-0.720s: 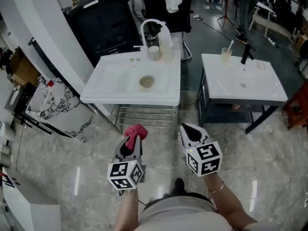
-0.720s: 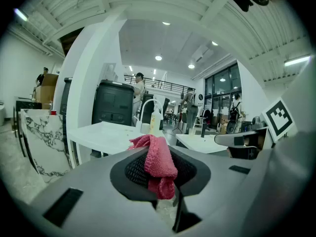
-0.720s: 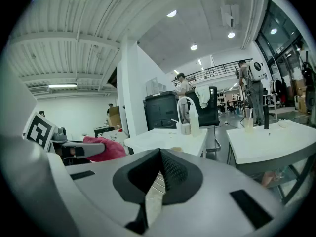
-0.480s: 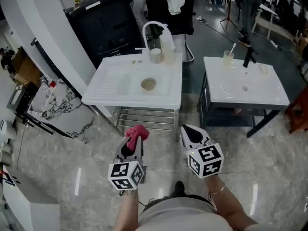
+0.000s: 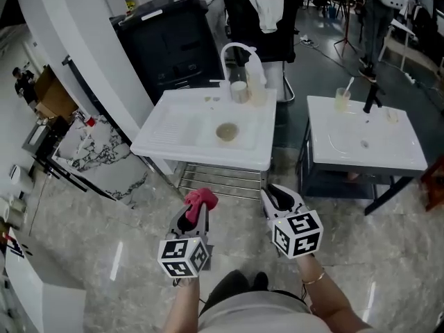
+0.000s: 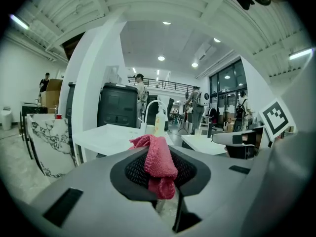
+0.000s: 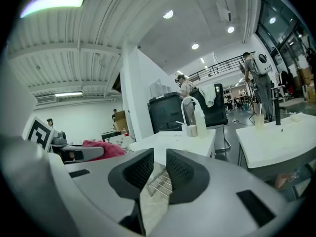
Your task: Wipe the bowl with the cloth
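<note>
Left gripper [image 5: 195,216] was clamped on a crumpled pink-red woven cloth [image 5: 200,199] that stuck out past its jaws. Right gripper [image 5: 279,198], just beside it, had its jaws slightly parted with nothing between them. The small round tan bowl [image 5: 227,131] sat in the basin of the white sink [image 5: 173,134], well ahead of both.

Holds a bunched pink-red knitted cloth [image 5: 201,199] pinched between the pads of the left gripper [image 5: 196,211], top fold poking up past the tips and tail drooping, with a small round tan bowl [image 5: 227,131] upright in the white sink [image 5: 173,127] well ahead of that gripper.
</note>
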Demonstrator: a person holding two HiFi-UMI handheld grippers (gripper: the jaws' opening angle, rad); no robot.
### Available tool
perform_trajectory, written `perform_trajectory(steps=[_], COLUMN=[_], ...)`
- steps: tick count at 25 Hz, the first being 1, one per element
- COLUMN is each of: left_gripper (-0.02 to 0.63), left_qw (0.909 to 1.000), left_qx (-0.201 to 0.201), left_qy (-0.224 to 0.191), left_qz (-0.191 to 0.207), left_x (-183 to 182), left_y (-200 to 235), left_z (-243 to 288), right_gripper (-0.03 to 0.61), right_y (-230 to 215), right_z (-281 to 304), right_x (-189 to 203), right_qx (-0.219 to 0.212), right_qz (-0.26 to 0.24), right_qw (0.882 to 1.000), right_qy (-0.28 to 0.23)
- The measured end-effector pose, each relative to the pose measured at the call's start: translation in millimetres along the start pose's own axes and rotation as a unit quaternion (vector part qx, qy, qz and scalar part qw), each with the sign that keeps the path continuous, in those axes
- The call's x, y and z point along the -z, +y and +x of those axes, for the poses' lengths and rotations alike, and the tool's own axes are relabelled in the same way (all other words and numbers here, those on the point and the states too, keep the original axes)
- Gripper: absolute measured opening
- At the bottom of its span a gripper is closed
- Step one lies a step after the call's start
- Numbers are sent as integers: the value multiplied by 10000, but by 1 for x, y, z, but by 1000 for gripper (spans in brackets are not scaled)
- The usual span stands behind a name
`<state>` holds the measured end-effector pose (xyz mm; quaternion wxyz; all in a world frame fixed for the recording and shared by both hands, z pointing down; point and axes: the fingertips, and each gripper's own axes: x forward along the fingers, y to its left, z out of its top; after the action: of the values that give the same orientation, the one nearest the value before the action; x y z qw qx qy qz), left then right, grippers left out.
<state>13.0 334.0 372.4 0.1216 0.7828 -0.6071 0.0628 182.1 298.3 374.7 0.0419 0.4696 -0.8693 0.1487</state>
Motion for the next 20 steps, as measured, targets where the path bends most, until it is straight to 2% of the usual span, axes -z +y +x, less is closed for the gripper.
perform_trajectory(steps=[2, 11, 20], left_gripper=[87, 86, 86], left_qw=[10000, 10000, 9999], left_qx=[-42, -34, 31], left_qy=[2, 66, 107], left_qz=[3, -49, -113], left_x=[0, -7, -21], left_y=[3, 25, 87], left_z=[2, 41, 125], right_gripper=[99, 140, 141], right_y=[1, -7, -28], right_z=[5, 43, 141], right_x=[1, 0, -17], right_qx=[-89, -177, -85], right_qz=[62, 311, 475], right_qw=[9999, 9991, 9985], right_qy=[54, 248, 267])
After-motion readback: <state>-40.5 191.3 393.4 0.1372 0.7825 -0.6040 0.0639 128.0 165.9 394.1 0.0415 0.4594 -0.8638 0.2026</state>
